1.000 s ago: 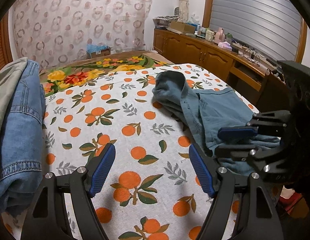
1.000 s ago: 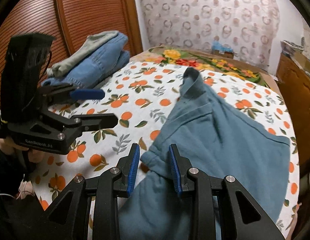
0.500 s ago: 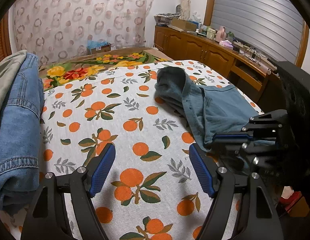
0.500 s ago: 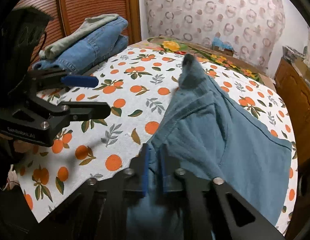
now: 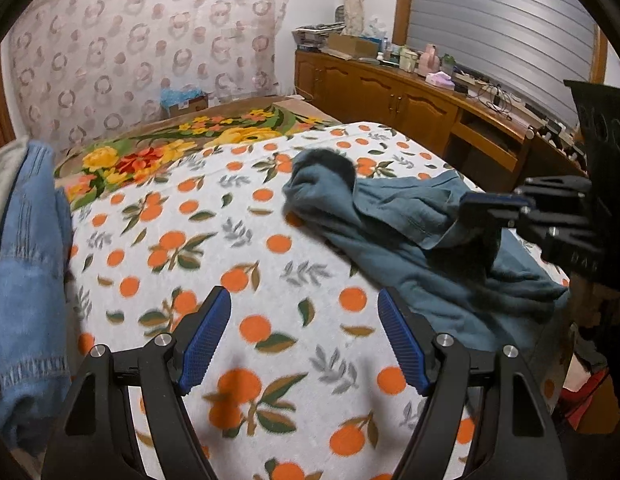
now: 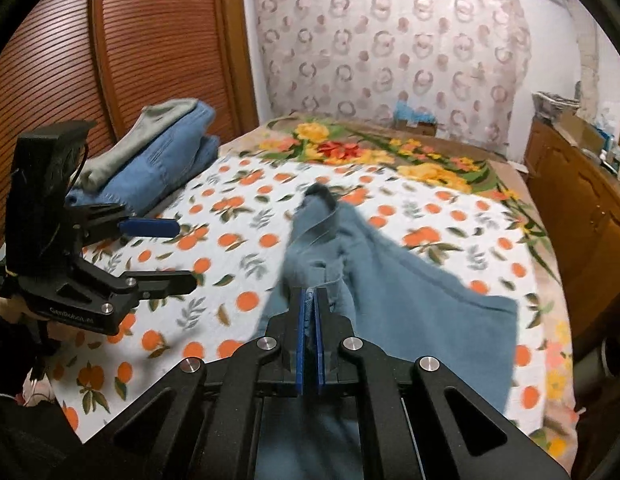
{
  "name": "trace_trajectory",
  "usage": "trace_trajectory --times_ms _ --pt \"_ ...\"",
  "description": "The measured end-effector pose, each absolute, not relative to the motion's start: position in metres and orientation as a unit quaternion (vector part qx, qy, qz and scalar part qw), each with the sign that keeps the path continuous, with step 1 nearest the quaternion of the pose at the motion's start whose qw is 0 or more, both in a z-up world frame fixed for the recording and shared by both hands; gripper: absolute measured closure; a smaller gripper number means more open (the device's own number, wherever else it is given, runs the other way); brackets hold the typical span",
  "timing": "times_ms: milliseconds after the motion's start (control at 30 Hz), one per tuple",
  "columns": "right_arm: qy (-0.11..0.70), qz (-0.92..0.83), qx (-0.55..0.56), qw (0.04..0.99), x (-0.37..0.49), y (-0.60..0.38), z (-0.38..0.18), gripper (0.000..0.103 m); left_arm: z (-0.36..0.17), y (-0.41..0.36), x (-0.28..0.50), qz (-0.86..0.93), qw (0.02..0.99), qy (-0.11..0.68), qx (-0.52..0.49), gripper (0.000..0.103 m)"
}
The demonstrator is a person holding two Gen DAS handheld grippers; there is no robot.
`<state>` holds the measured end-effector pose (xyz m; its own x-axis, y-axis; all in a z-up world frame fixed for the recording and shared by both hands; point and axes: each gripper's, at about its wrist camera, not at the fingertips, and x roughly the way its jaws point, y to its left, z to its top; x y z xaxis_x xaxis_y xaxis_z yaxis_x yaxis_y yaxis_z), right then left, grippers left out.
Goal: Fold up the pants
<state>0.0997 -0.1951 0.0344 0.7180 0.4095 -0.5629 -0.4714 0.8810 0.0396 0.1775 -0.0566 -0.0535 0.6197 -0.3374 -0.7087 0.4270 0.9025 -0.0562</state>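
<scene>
Teal-blue pants (image 6: 394, 296) lie crumpled on the right half of a bed with an orange-print sheet (image 6: 237, 248). My right gripper (image 6: 310, 300) is shut on a fold of the pants' near edge and lifts it off the sheet. From the left wrist the pants (image 5: 410, 248) trail from that pinched edge down to the bed, with the right gripper (image 5: 490, 200) at the far right. My left gripper (image 5: 303, 320) hangs open over bare sheet, left of the pants, with nothing between its blue pads.
A stack of folded denim and a grey garment (image 6: 157, 160) sits at the bed's left side by a wooden slatted door (image 6: 69, 60). A floral blanket (image 6: 390, 156) covers the far end. A cluttered wooden cabinet (image 5: 410, 100) runs along the right wall.
My right gripper closed on the pants' near edge and raised it, bunching the cloth. The left gripper stayed open and almost still.
</scene>
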Motion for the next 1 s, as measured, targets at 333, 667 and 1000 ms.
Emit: trace_trajectory --times_ms 333,667,1000 --pt "0.284 0.197 -0.036 0.938 0.11 -0.232 0.035 0.099 -0.049 -0.087 0.2 -0.23 0.89 0.387 0.074 0.026" --pt "0.298 0.167 -0.005 0.94 0.124 -0.256 0.028 0.099 -0.054 -0.103 0.217 -0.231 0.883 0.399 0.089 0.026" --pt "0.308 0.164 0.012 0.937 0.126 -0.264 0.027 0.068 -0.061 -0.112 0.244 -0.224 0.879 0.41 0.098 0.026"
